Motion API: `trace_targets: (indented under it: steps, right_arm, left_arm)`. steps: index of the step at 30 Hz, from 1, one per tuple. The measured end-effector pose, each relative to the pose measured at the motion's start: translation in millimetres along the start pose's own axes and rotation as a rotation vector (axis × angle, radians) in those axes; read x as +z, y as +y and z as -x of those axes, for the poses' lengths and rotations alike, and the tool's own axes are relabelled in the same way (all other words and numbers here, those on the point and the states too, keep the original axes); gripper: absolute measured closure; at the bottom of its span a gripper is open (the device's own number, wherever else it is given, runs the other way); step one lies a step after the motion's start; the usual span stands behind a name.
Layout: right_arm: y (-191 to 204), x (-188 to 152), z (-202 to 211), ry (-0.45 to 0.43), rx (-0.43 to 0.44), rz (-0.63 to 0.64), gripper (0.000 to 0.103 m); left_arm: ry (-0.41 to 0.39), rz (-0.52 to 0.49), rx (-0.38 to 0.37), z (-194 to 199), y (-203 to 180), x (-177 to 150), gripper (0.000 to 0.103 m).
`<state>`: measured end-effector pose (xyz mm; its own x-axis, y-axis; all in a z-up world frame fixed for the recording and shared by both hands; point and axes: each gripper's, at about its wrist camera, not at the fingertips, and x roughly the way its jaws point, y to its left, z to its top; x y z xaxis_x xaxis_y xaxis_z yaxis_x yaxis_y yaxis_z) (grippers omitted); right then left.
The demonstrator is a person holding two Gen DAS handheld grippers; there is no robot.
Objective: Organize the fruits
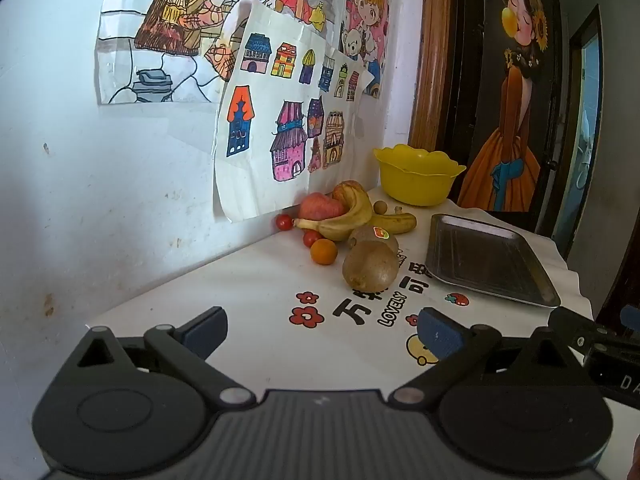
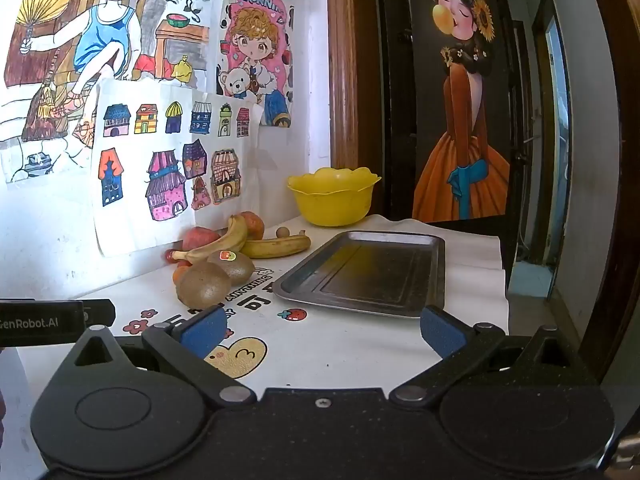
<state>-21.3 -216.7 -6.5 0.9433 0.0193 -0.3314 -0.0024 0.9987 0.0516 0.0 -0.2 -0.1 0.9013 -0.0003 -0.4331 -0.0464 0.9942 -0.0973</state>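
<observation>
Both tools were released and carried nothing. The left gripper point(image 1: 322, 334) and the right gripper point(image 2: 322, 330) hung over the near edge of the white printed tablecloth point(image 1: 248, 292), blue pads spread wide, well apart from any fruit. Judged: a start posture, nothing sorted yet.

The fruit lay in one heap against the wall, at 12 o'clock from the left gripper and 11 o'clock from the right.
- Nearest: a brown fuzzy kiwi point(image 1: 370, 266), touching a second kiwi with a sticker point(image 1: 374, 236) behind it.
- Two yellow bananas, one curved point(image 1: 340, 220) and resting over a red apple point(image 1: 320, 206), one lying flat point(image 1: 394, 222).
- A small orange citrus fruit point(image 1: 324, 251) and two red cherry tomatoes point(image 1: 284, 222) at the heap's left edge.

The receivers stood bare: a grey rectangular metal tray point(image 2: 372, 272) at 12 o'clock from the right gripper and a yellow scalloped plastic bowl point(image 2: 334, 196) behind it, both near the heap. Judged: set close so transfers stay short.

Hidden or unclear:
- A second reddish fruit point(image 2: 254, 224) behind the curved banana was mostly covered; probably an apple.
- A small tan ball point(image 2: 283, 232) by the flat banana could not be identified.
- In the right wrist view the citrus fruit and tomatoes were largely masked by the kiwis.
</observation>
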Motion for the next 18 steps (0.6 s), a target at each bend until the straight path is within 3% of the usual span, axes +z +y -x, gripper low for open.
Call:
trace_targets:
  steps: [18]
  right_arm:
    - [-0.6, -0.2, 1.9, 0.002, -0.001, -0.003, 0.001]
  left_arm:
    - [0.001, -0.001, -0.003, 2.5, 1.2, 1.0, 0.0]
